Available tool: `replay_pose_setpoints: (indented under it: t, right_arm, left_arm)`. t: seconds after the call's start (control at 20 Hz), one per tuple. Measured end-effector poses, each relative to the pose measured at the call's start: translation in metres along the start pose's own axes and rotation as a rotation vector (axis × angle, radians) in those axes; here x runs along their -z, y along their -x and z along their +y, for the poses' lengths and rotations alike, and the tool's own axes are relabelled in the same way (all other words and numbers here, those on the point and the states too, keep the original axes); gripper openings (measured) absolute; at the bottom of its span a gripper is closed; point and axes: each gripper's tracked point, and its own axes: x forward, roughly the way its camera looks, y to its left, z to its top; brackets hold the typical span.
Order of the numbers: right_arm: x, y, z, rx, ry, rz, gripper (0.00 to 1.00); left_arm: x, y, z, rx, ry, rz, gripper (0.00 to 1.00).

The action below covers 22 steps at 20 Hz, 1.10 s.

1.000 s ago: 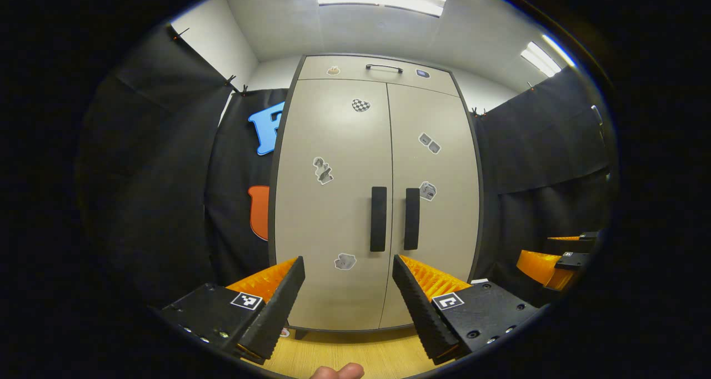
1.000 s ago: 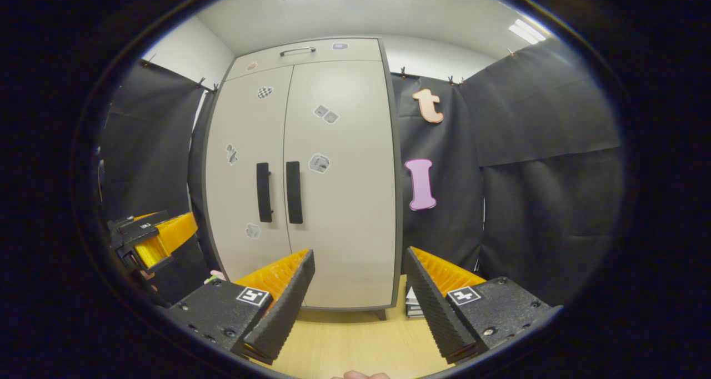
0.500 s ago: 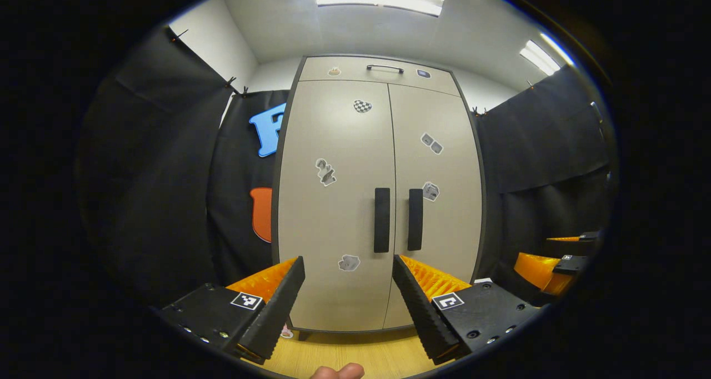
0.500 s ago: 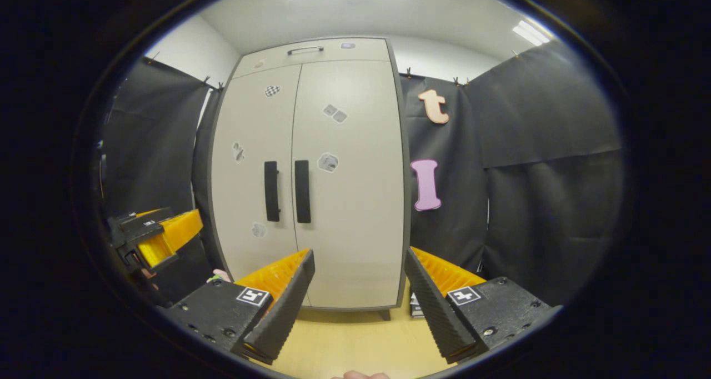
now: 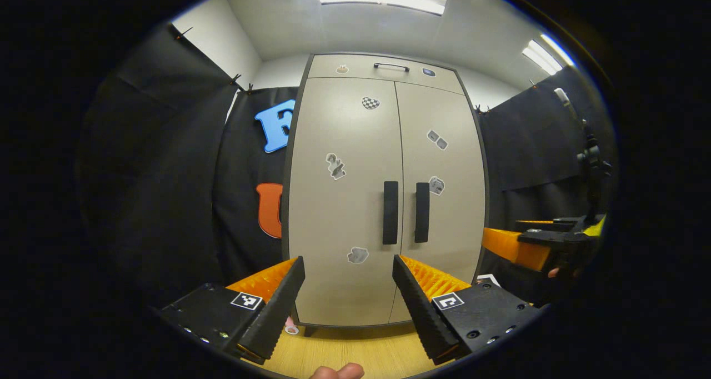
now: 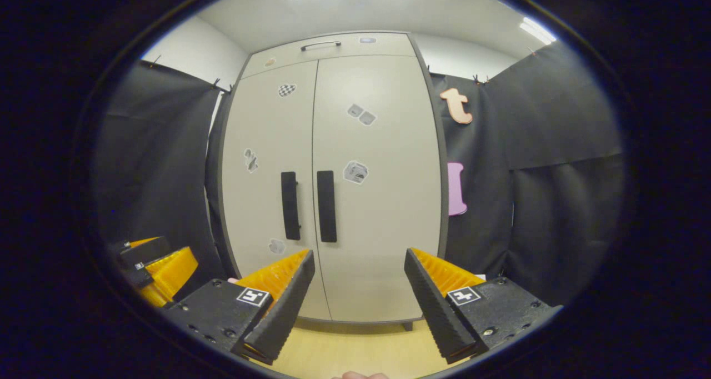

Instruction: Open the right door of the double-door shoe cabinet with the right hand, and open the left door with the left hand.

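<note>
Left gripper (image 5: 349, 265): fingers spread apart, holding nothing, over the pale wooden floor (image 5: 355, 354). Right gripper (image 6: 359, 259): fingers likewise apart and empty; in the left gripper view it sits at 3 o'clock. Beyond, the tall beige double-door shoe cabinet (image 5: 383, 195) stands at 12 o'clock, both doors closed. Its two black vertical bar handles, left handle (image 5: 390, 212) and right handle (image 5: 422, 212), flank the centre seam; neither gripper touches them

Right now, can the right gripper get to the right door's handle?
Probably yes. The right gripper is open, nothing stands between it and the right door handle, and both doors are shut. It hasn't reached the handle yet.
</note>
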Motion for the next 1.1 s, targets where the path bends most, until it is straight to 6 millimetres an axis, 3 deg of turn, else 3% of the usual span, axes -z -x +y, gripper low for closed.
replay_pose_setpoints:
  t: [0.35,0.55,0.7,1.1]
  right_arm:
    - [-0.021,-0.101,0.023,-0.008,-0.035,0.021,1.00]
    - [-0.022,-0.144,0.023,0.031,-0.014,0.034,1.00]
    - [-0.027,-0.157,0.024,0.044,-0.026,0.027,0.98]
    - [-0.033,-0.174,0.028,0.071,0.006,0.011,1.00]
  left_arm:
    - [0.009,-0.004,0.003,-0.022,0.009,0.043,0.95]
    - [0.021,-0.002,0.015,-0.046,0.011,0.066,0.95]
    - [0.026,0.005,0.030,-0.069,0.021,0.078,0.95]
    - [0.030,0.001,0.056,-0.121,0.009,0.076,0.95]
